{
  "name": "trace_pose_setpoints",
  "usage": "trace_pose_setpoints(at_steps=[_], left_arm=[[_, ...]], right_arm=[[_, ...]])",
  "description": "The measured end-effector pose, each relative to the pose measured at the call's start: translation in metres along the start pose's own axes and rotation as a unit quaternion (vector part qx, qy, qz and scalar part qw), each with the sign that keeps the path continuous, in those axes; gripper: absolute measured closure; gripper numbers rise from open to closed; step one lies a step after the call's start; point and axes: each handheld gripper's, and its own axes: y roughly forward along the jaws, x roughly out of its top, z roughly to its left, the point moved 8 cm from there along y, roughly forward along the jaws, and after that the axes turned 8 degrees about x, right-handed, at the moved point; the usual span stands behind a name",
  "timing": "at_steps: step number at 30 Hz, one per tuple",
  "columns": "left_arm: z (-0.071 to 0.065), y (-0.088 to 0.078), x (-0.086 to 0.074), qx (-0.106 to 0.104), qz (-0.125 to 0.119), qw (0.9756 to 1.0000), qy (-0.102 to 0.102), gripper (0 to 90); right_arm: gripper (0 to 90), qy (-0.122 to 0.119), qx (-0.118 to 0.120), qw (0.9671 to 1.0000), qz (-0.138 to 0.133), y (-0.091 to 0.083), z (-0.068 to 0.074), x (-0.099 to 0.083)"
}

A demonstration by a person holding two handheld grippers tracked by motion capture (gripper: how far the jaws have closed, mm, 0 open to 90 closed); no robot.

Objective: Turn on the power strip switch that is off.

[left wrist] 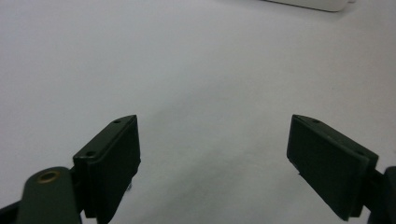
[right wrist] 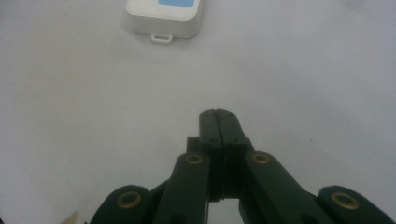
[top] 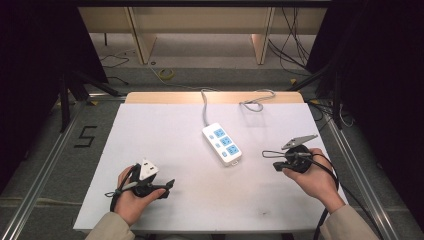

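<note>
So the power strip [top: 222,144] is lying flat around the middle of the table [top: 150,130], tilted a bit, with its grey cable [top: 204,107] running off its far end toward the back edge. Both hands are sitting on the near side of it, one on each flank, neither touching it.

The left gripper [top: 169,185] is hanging near the strip's near-left side with its jaws spread wide and nothing between them; in the left gripper view a sliver of the strip [left wrist: 312,3] is peeking in at the top edge. The right gripper [top: 264,154] is sitting just off the strip's near-right side with its jaws clenched flat together on nothing. From the right gripper view the strip's near end [right wrist: 164,17], the one with the little hanging tab, is lying straight ahead.

My guess is that the step here is closing in on the strip to get hold of it. If that's it, I'd say:

- Open the right one before closing in; shut like that, it can only poke.
- Come in across the strip's short width, not its length.
- Go for the plain white ends, not the blue sockets.
- Watch the cable; it's going to drag if the strip gets pulled toward the near edge.
</note>
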Motion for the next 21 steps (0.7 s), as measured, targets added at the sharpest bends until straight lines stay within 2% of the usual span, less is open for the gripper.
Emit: trace_pose_setpoints(at_steps=[21], left_arm=[[0.000,0.000,0.001,0.002,-0.004,1.0000,-0.001,17.3]], right_arm=[[90.0,0.003,0.005,0.9997,0.024,0.005,0.002,0.014]])
